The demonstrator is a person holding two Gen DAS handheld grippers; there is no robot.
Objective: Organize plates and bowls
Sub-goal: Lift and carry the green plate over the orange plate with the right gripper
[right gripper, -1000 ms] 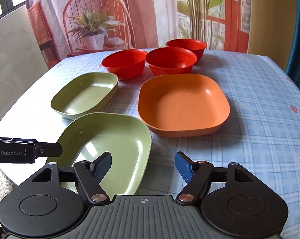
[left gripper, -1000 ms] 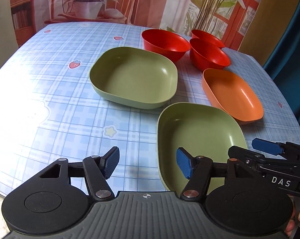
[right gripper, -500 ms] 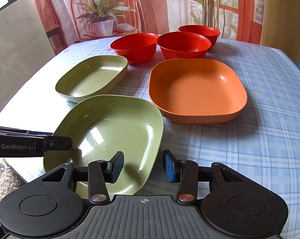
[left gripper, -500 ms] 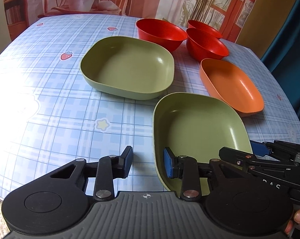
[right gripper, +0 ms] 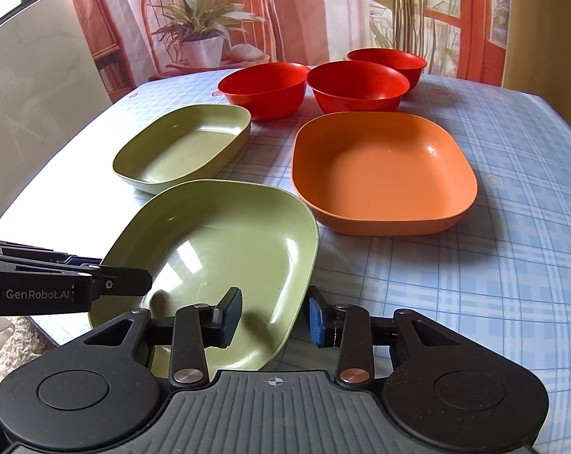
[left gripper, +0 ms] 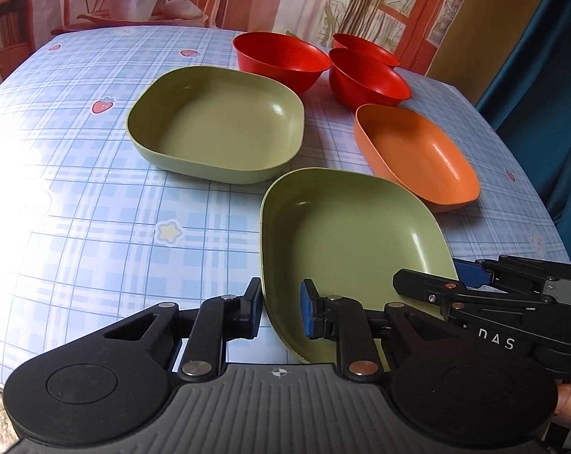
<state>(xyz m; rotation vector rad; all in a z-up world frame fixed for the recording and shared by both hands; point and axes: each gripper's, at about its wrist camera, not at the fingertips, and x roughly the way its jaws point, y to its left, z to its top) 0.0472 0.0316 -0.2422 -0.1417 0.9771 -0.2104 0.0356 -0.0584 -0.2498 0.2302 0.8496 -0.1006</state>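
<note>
A near green plate (left gripper: 346, 242) (right gripper: 217, 249) sits at the table's front edge. My left gripper (left gripper: 281, 310) straddles its left rim, fingers narrowed around the rim with a small gap showing. My right gripper (right gripper: 272, 316) straddles its right rim the same way, one finger inside, one outside. A second green plate (left gripper: 217, 125) (right gripper: 183, 147) lies behind it. An orange plate (left gripper: 414, 151) (right gripper: 380, 170) lies to the right. Three red bowls (left gripper: 281, 58) (right gripper: 262, 89) stand at the back.
The table (left gripper: 77, 208) has a blue checked cloth; its front edge is close under both grippers. A potted plant (right gripper: 202, 43) on a chair stands beyond the far edge. A dark blue curtain (left gripper: 550, 94) hangs at the right.
Both grippers moved forward onto the near green plate's opposite rims and their fingers narrowed from wide open to a small gap around the rims.
</note>
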